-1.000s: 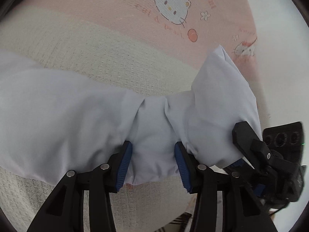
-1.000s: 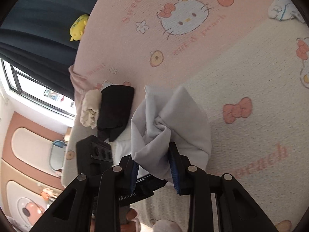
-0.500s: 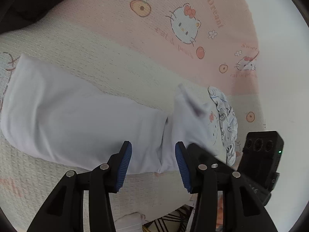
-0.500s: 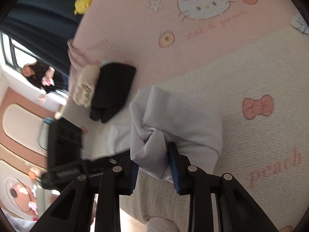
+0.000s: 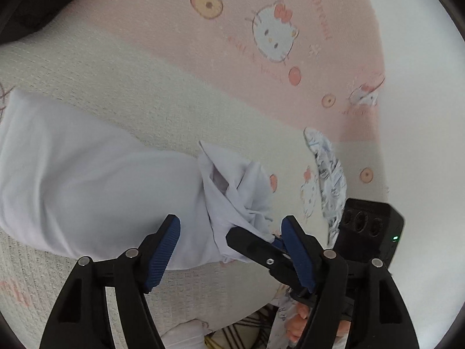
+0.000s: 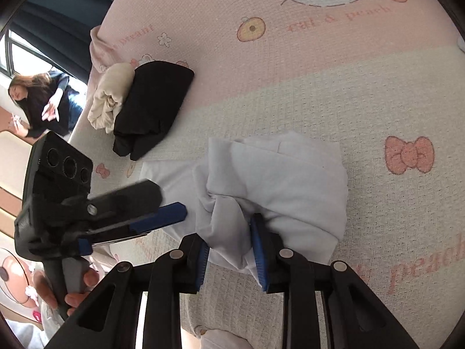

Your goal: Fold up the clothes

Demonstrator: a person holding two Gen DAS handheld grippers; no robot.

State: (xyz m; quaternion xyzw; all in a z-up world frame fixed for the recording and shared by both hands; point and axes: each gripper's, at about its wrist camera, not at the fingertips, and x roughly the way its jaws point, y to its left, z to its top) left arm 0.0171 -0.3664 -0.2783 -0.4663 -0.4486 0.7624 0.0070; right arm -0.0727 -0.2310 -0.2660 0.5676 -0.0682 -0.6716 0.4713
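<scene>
A white garment (image 5: 87, 186) lies spread over the cream part of the bed cover (image 5: 180, 93), its bunched end (image 5: 235, 192) toward the right. My left gripper (image 5: 231, 247) hovers above the near edge of the cloth. Its jaws are opening, and the blue pads (image 5: 164, 247) touch nothing. In the right wrist view my right gripper (image 6: 232, 257) is closing, its pads pressed on a twisted fold of the same white garment (image 6: 279, 180). That gripper's fingertip (image 5: 250, 241) also shows in the left wrist view, pinching the bunch.
A folded black garment (image 6: 154, 107) and a rolled cream one (image 6: 107, 101) lie at the bed's far left edge. A patterned cloth (image 5: 328, 174) lies to the right of the white garment. A person (image 6: 37, 104) sits beyond the bed near a window.
The left gripper let go of the white cloth, drew back and up, then spread its jaws. The garment now rests on the bed. The right gripper sank lower with the bunched end.
</scene>
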